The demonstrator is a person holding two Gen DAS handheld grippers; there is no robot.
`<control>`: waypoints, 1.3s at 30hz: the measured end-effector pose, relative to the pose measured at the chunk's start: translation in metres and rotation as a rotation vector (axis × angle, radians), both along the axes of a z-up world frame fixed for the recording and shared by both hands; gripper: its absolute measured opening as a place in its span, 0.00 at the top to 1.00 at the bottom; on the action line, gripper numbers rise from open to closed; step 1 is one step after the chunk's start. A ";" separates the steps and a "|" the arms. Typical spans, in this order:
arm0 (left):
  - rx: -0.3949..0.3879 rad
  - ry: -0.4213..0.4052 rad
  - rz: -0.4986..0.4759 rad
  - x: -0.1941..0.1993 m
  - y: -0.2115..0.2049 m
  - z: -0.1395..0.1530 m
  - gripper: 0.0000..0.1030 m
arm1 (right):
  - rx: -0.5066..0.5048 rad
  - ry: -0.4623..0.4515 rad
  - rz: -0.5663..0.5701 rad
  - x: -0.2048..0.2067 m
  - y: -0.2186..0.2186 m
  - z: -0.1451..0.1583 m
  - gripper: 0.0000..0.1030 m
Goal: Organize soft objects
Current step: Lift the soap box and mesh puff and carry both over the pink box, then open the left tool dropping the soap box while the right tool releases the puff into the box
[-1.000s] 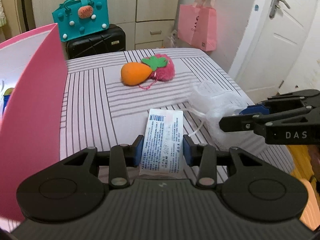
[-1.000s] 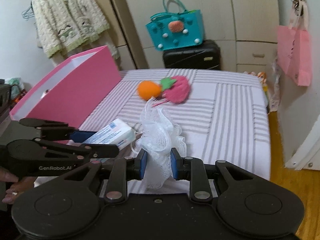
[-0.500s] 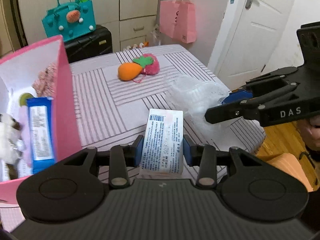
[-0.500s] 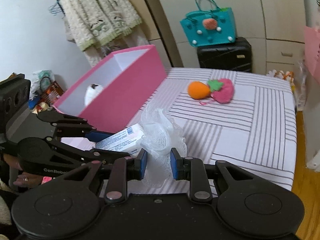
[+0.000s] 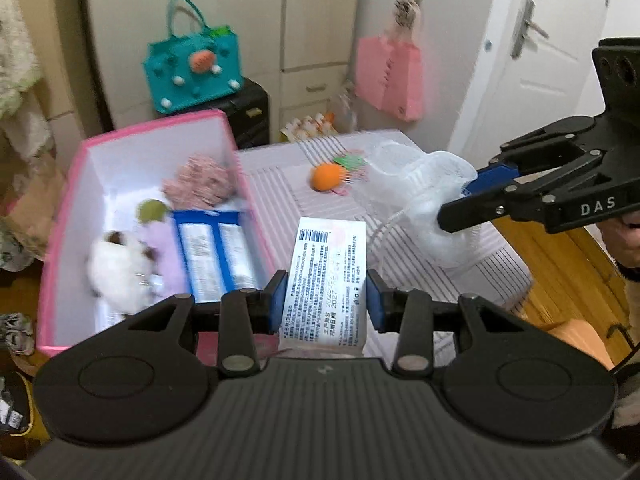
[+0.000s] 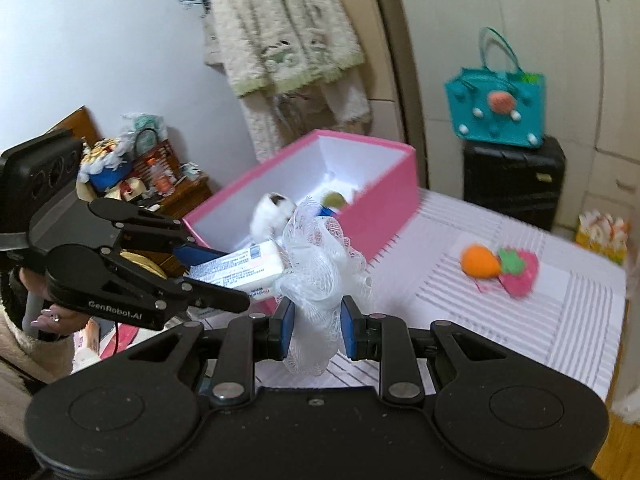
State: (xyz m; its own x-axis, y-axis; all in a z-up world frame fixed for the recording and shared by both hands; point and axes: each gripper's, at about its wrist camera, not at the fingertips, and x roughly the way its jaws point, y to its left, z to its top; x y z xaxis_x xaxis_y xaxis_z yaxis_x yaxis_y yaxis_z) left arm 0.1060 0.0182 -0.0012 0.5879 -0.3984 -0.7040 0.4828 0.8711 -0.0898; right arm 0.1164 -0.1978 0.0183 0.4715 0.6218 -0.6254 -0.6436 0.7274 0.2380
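Striped bed (image 5: 400, 264); grippers clamp packet (image 5: 326, 280), mesh pouf (image 6: 320, 264).

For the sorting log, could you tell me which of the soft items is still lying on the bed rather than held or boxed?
The orange-and-pink plush. It lies on the striped bed, while the mesh puff and packet are gripped.

Two wrist views angled down, sharing pink box (image 5: 256, 220).

Pink box (image 5: 68, 208) contents motion-blurred, white plush (image 5: 118, 268) inside unidentifiable. Box near corner hidden behind left gripper (image 5: 326, 300). Pack (image 5: 326, 280) print unreadable. Orange toy (image 6: 480, 261) beyond box smeared.
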 end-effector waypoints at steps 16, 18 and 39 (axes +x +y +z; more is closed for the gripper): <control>-0.039 -0.145 0.104 0.018 0.095 0.044 0.62 | 0.023 -0.130 0.084 0.033 0.088 0.069 0.72; -0.047 -0.139 0.121 0.032 0.101 0.042 0.62 | 0.009 -0.146 0.097 0.040 0.101 0.067 0.72; 0.075 0.014 0.262 0.184 0.106 -0.036 0.62 | -0.207 0.185 0.395 0.142 0.204 -0.060 0.72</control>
State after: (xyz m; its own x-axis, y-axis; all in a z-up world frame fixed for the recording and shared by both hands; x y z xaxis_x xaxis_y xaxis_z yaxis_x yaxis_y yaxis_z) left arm 0.2903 0.1246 -0.0371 0.6543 -0.1803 -0.7344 0.2394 0.9706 -0.0250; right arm 0.2583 0.0059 -0.0420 0.0935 0.5840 -0.8063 -0.8406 0.4803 0.2504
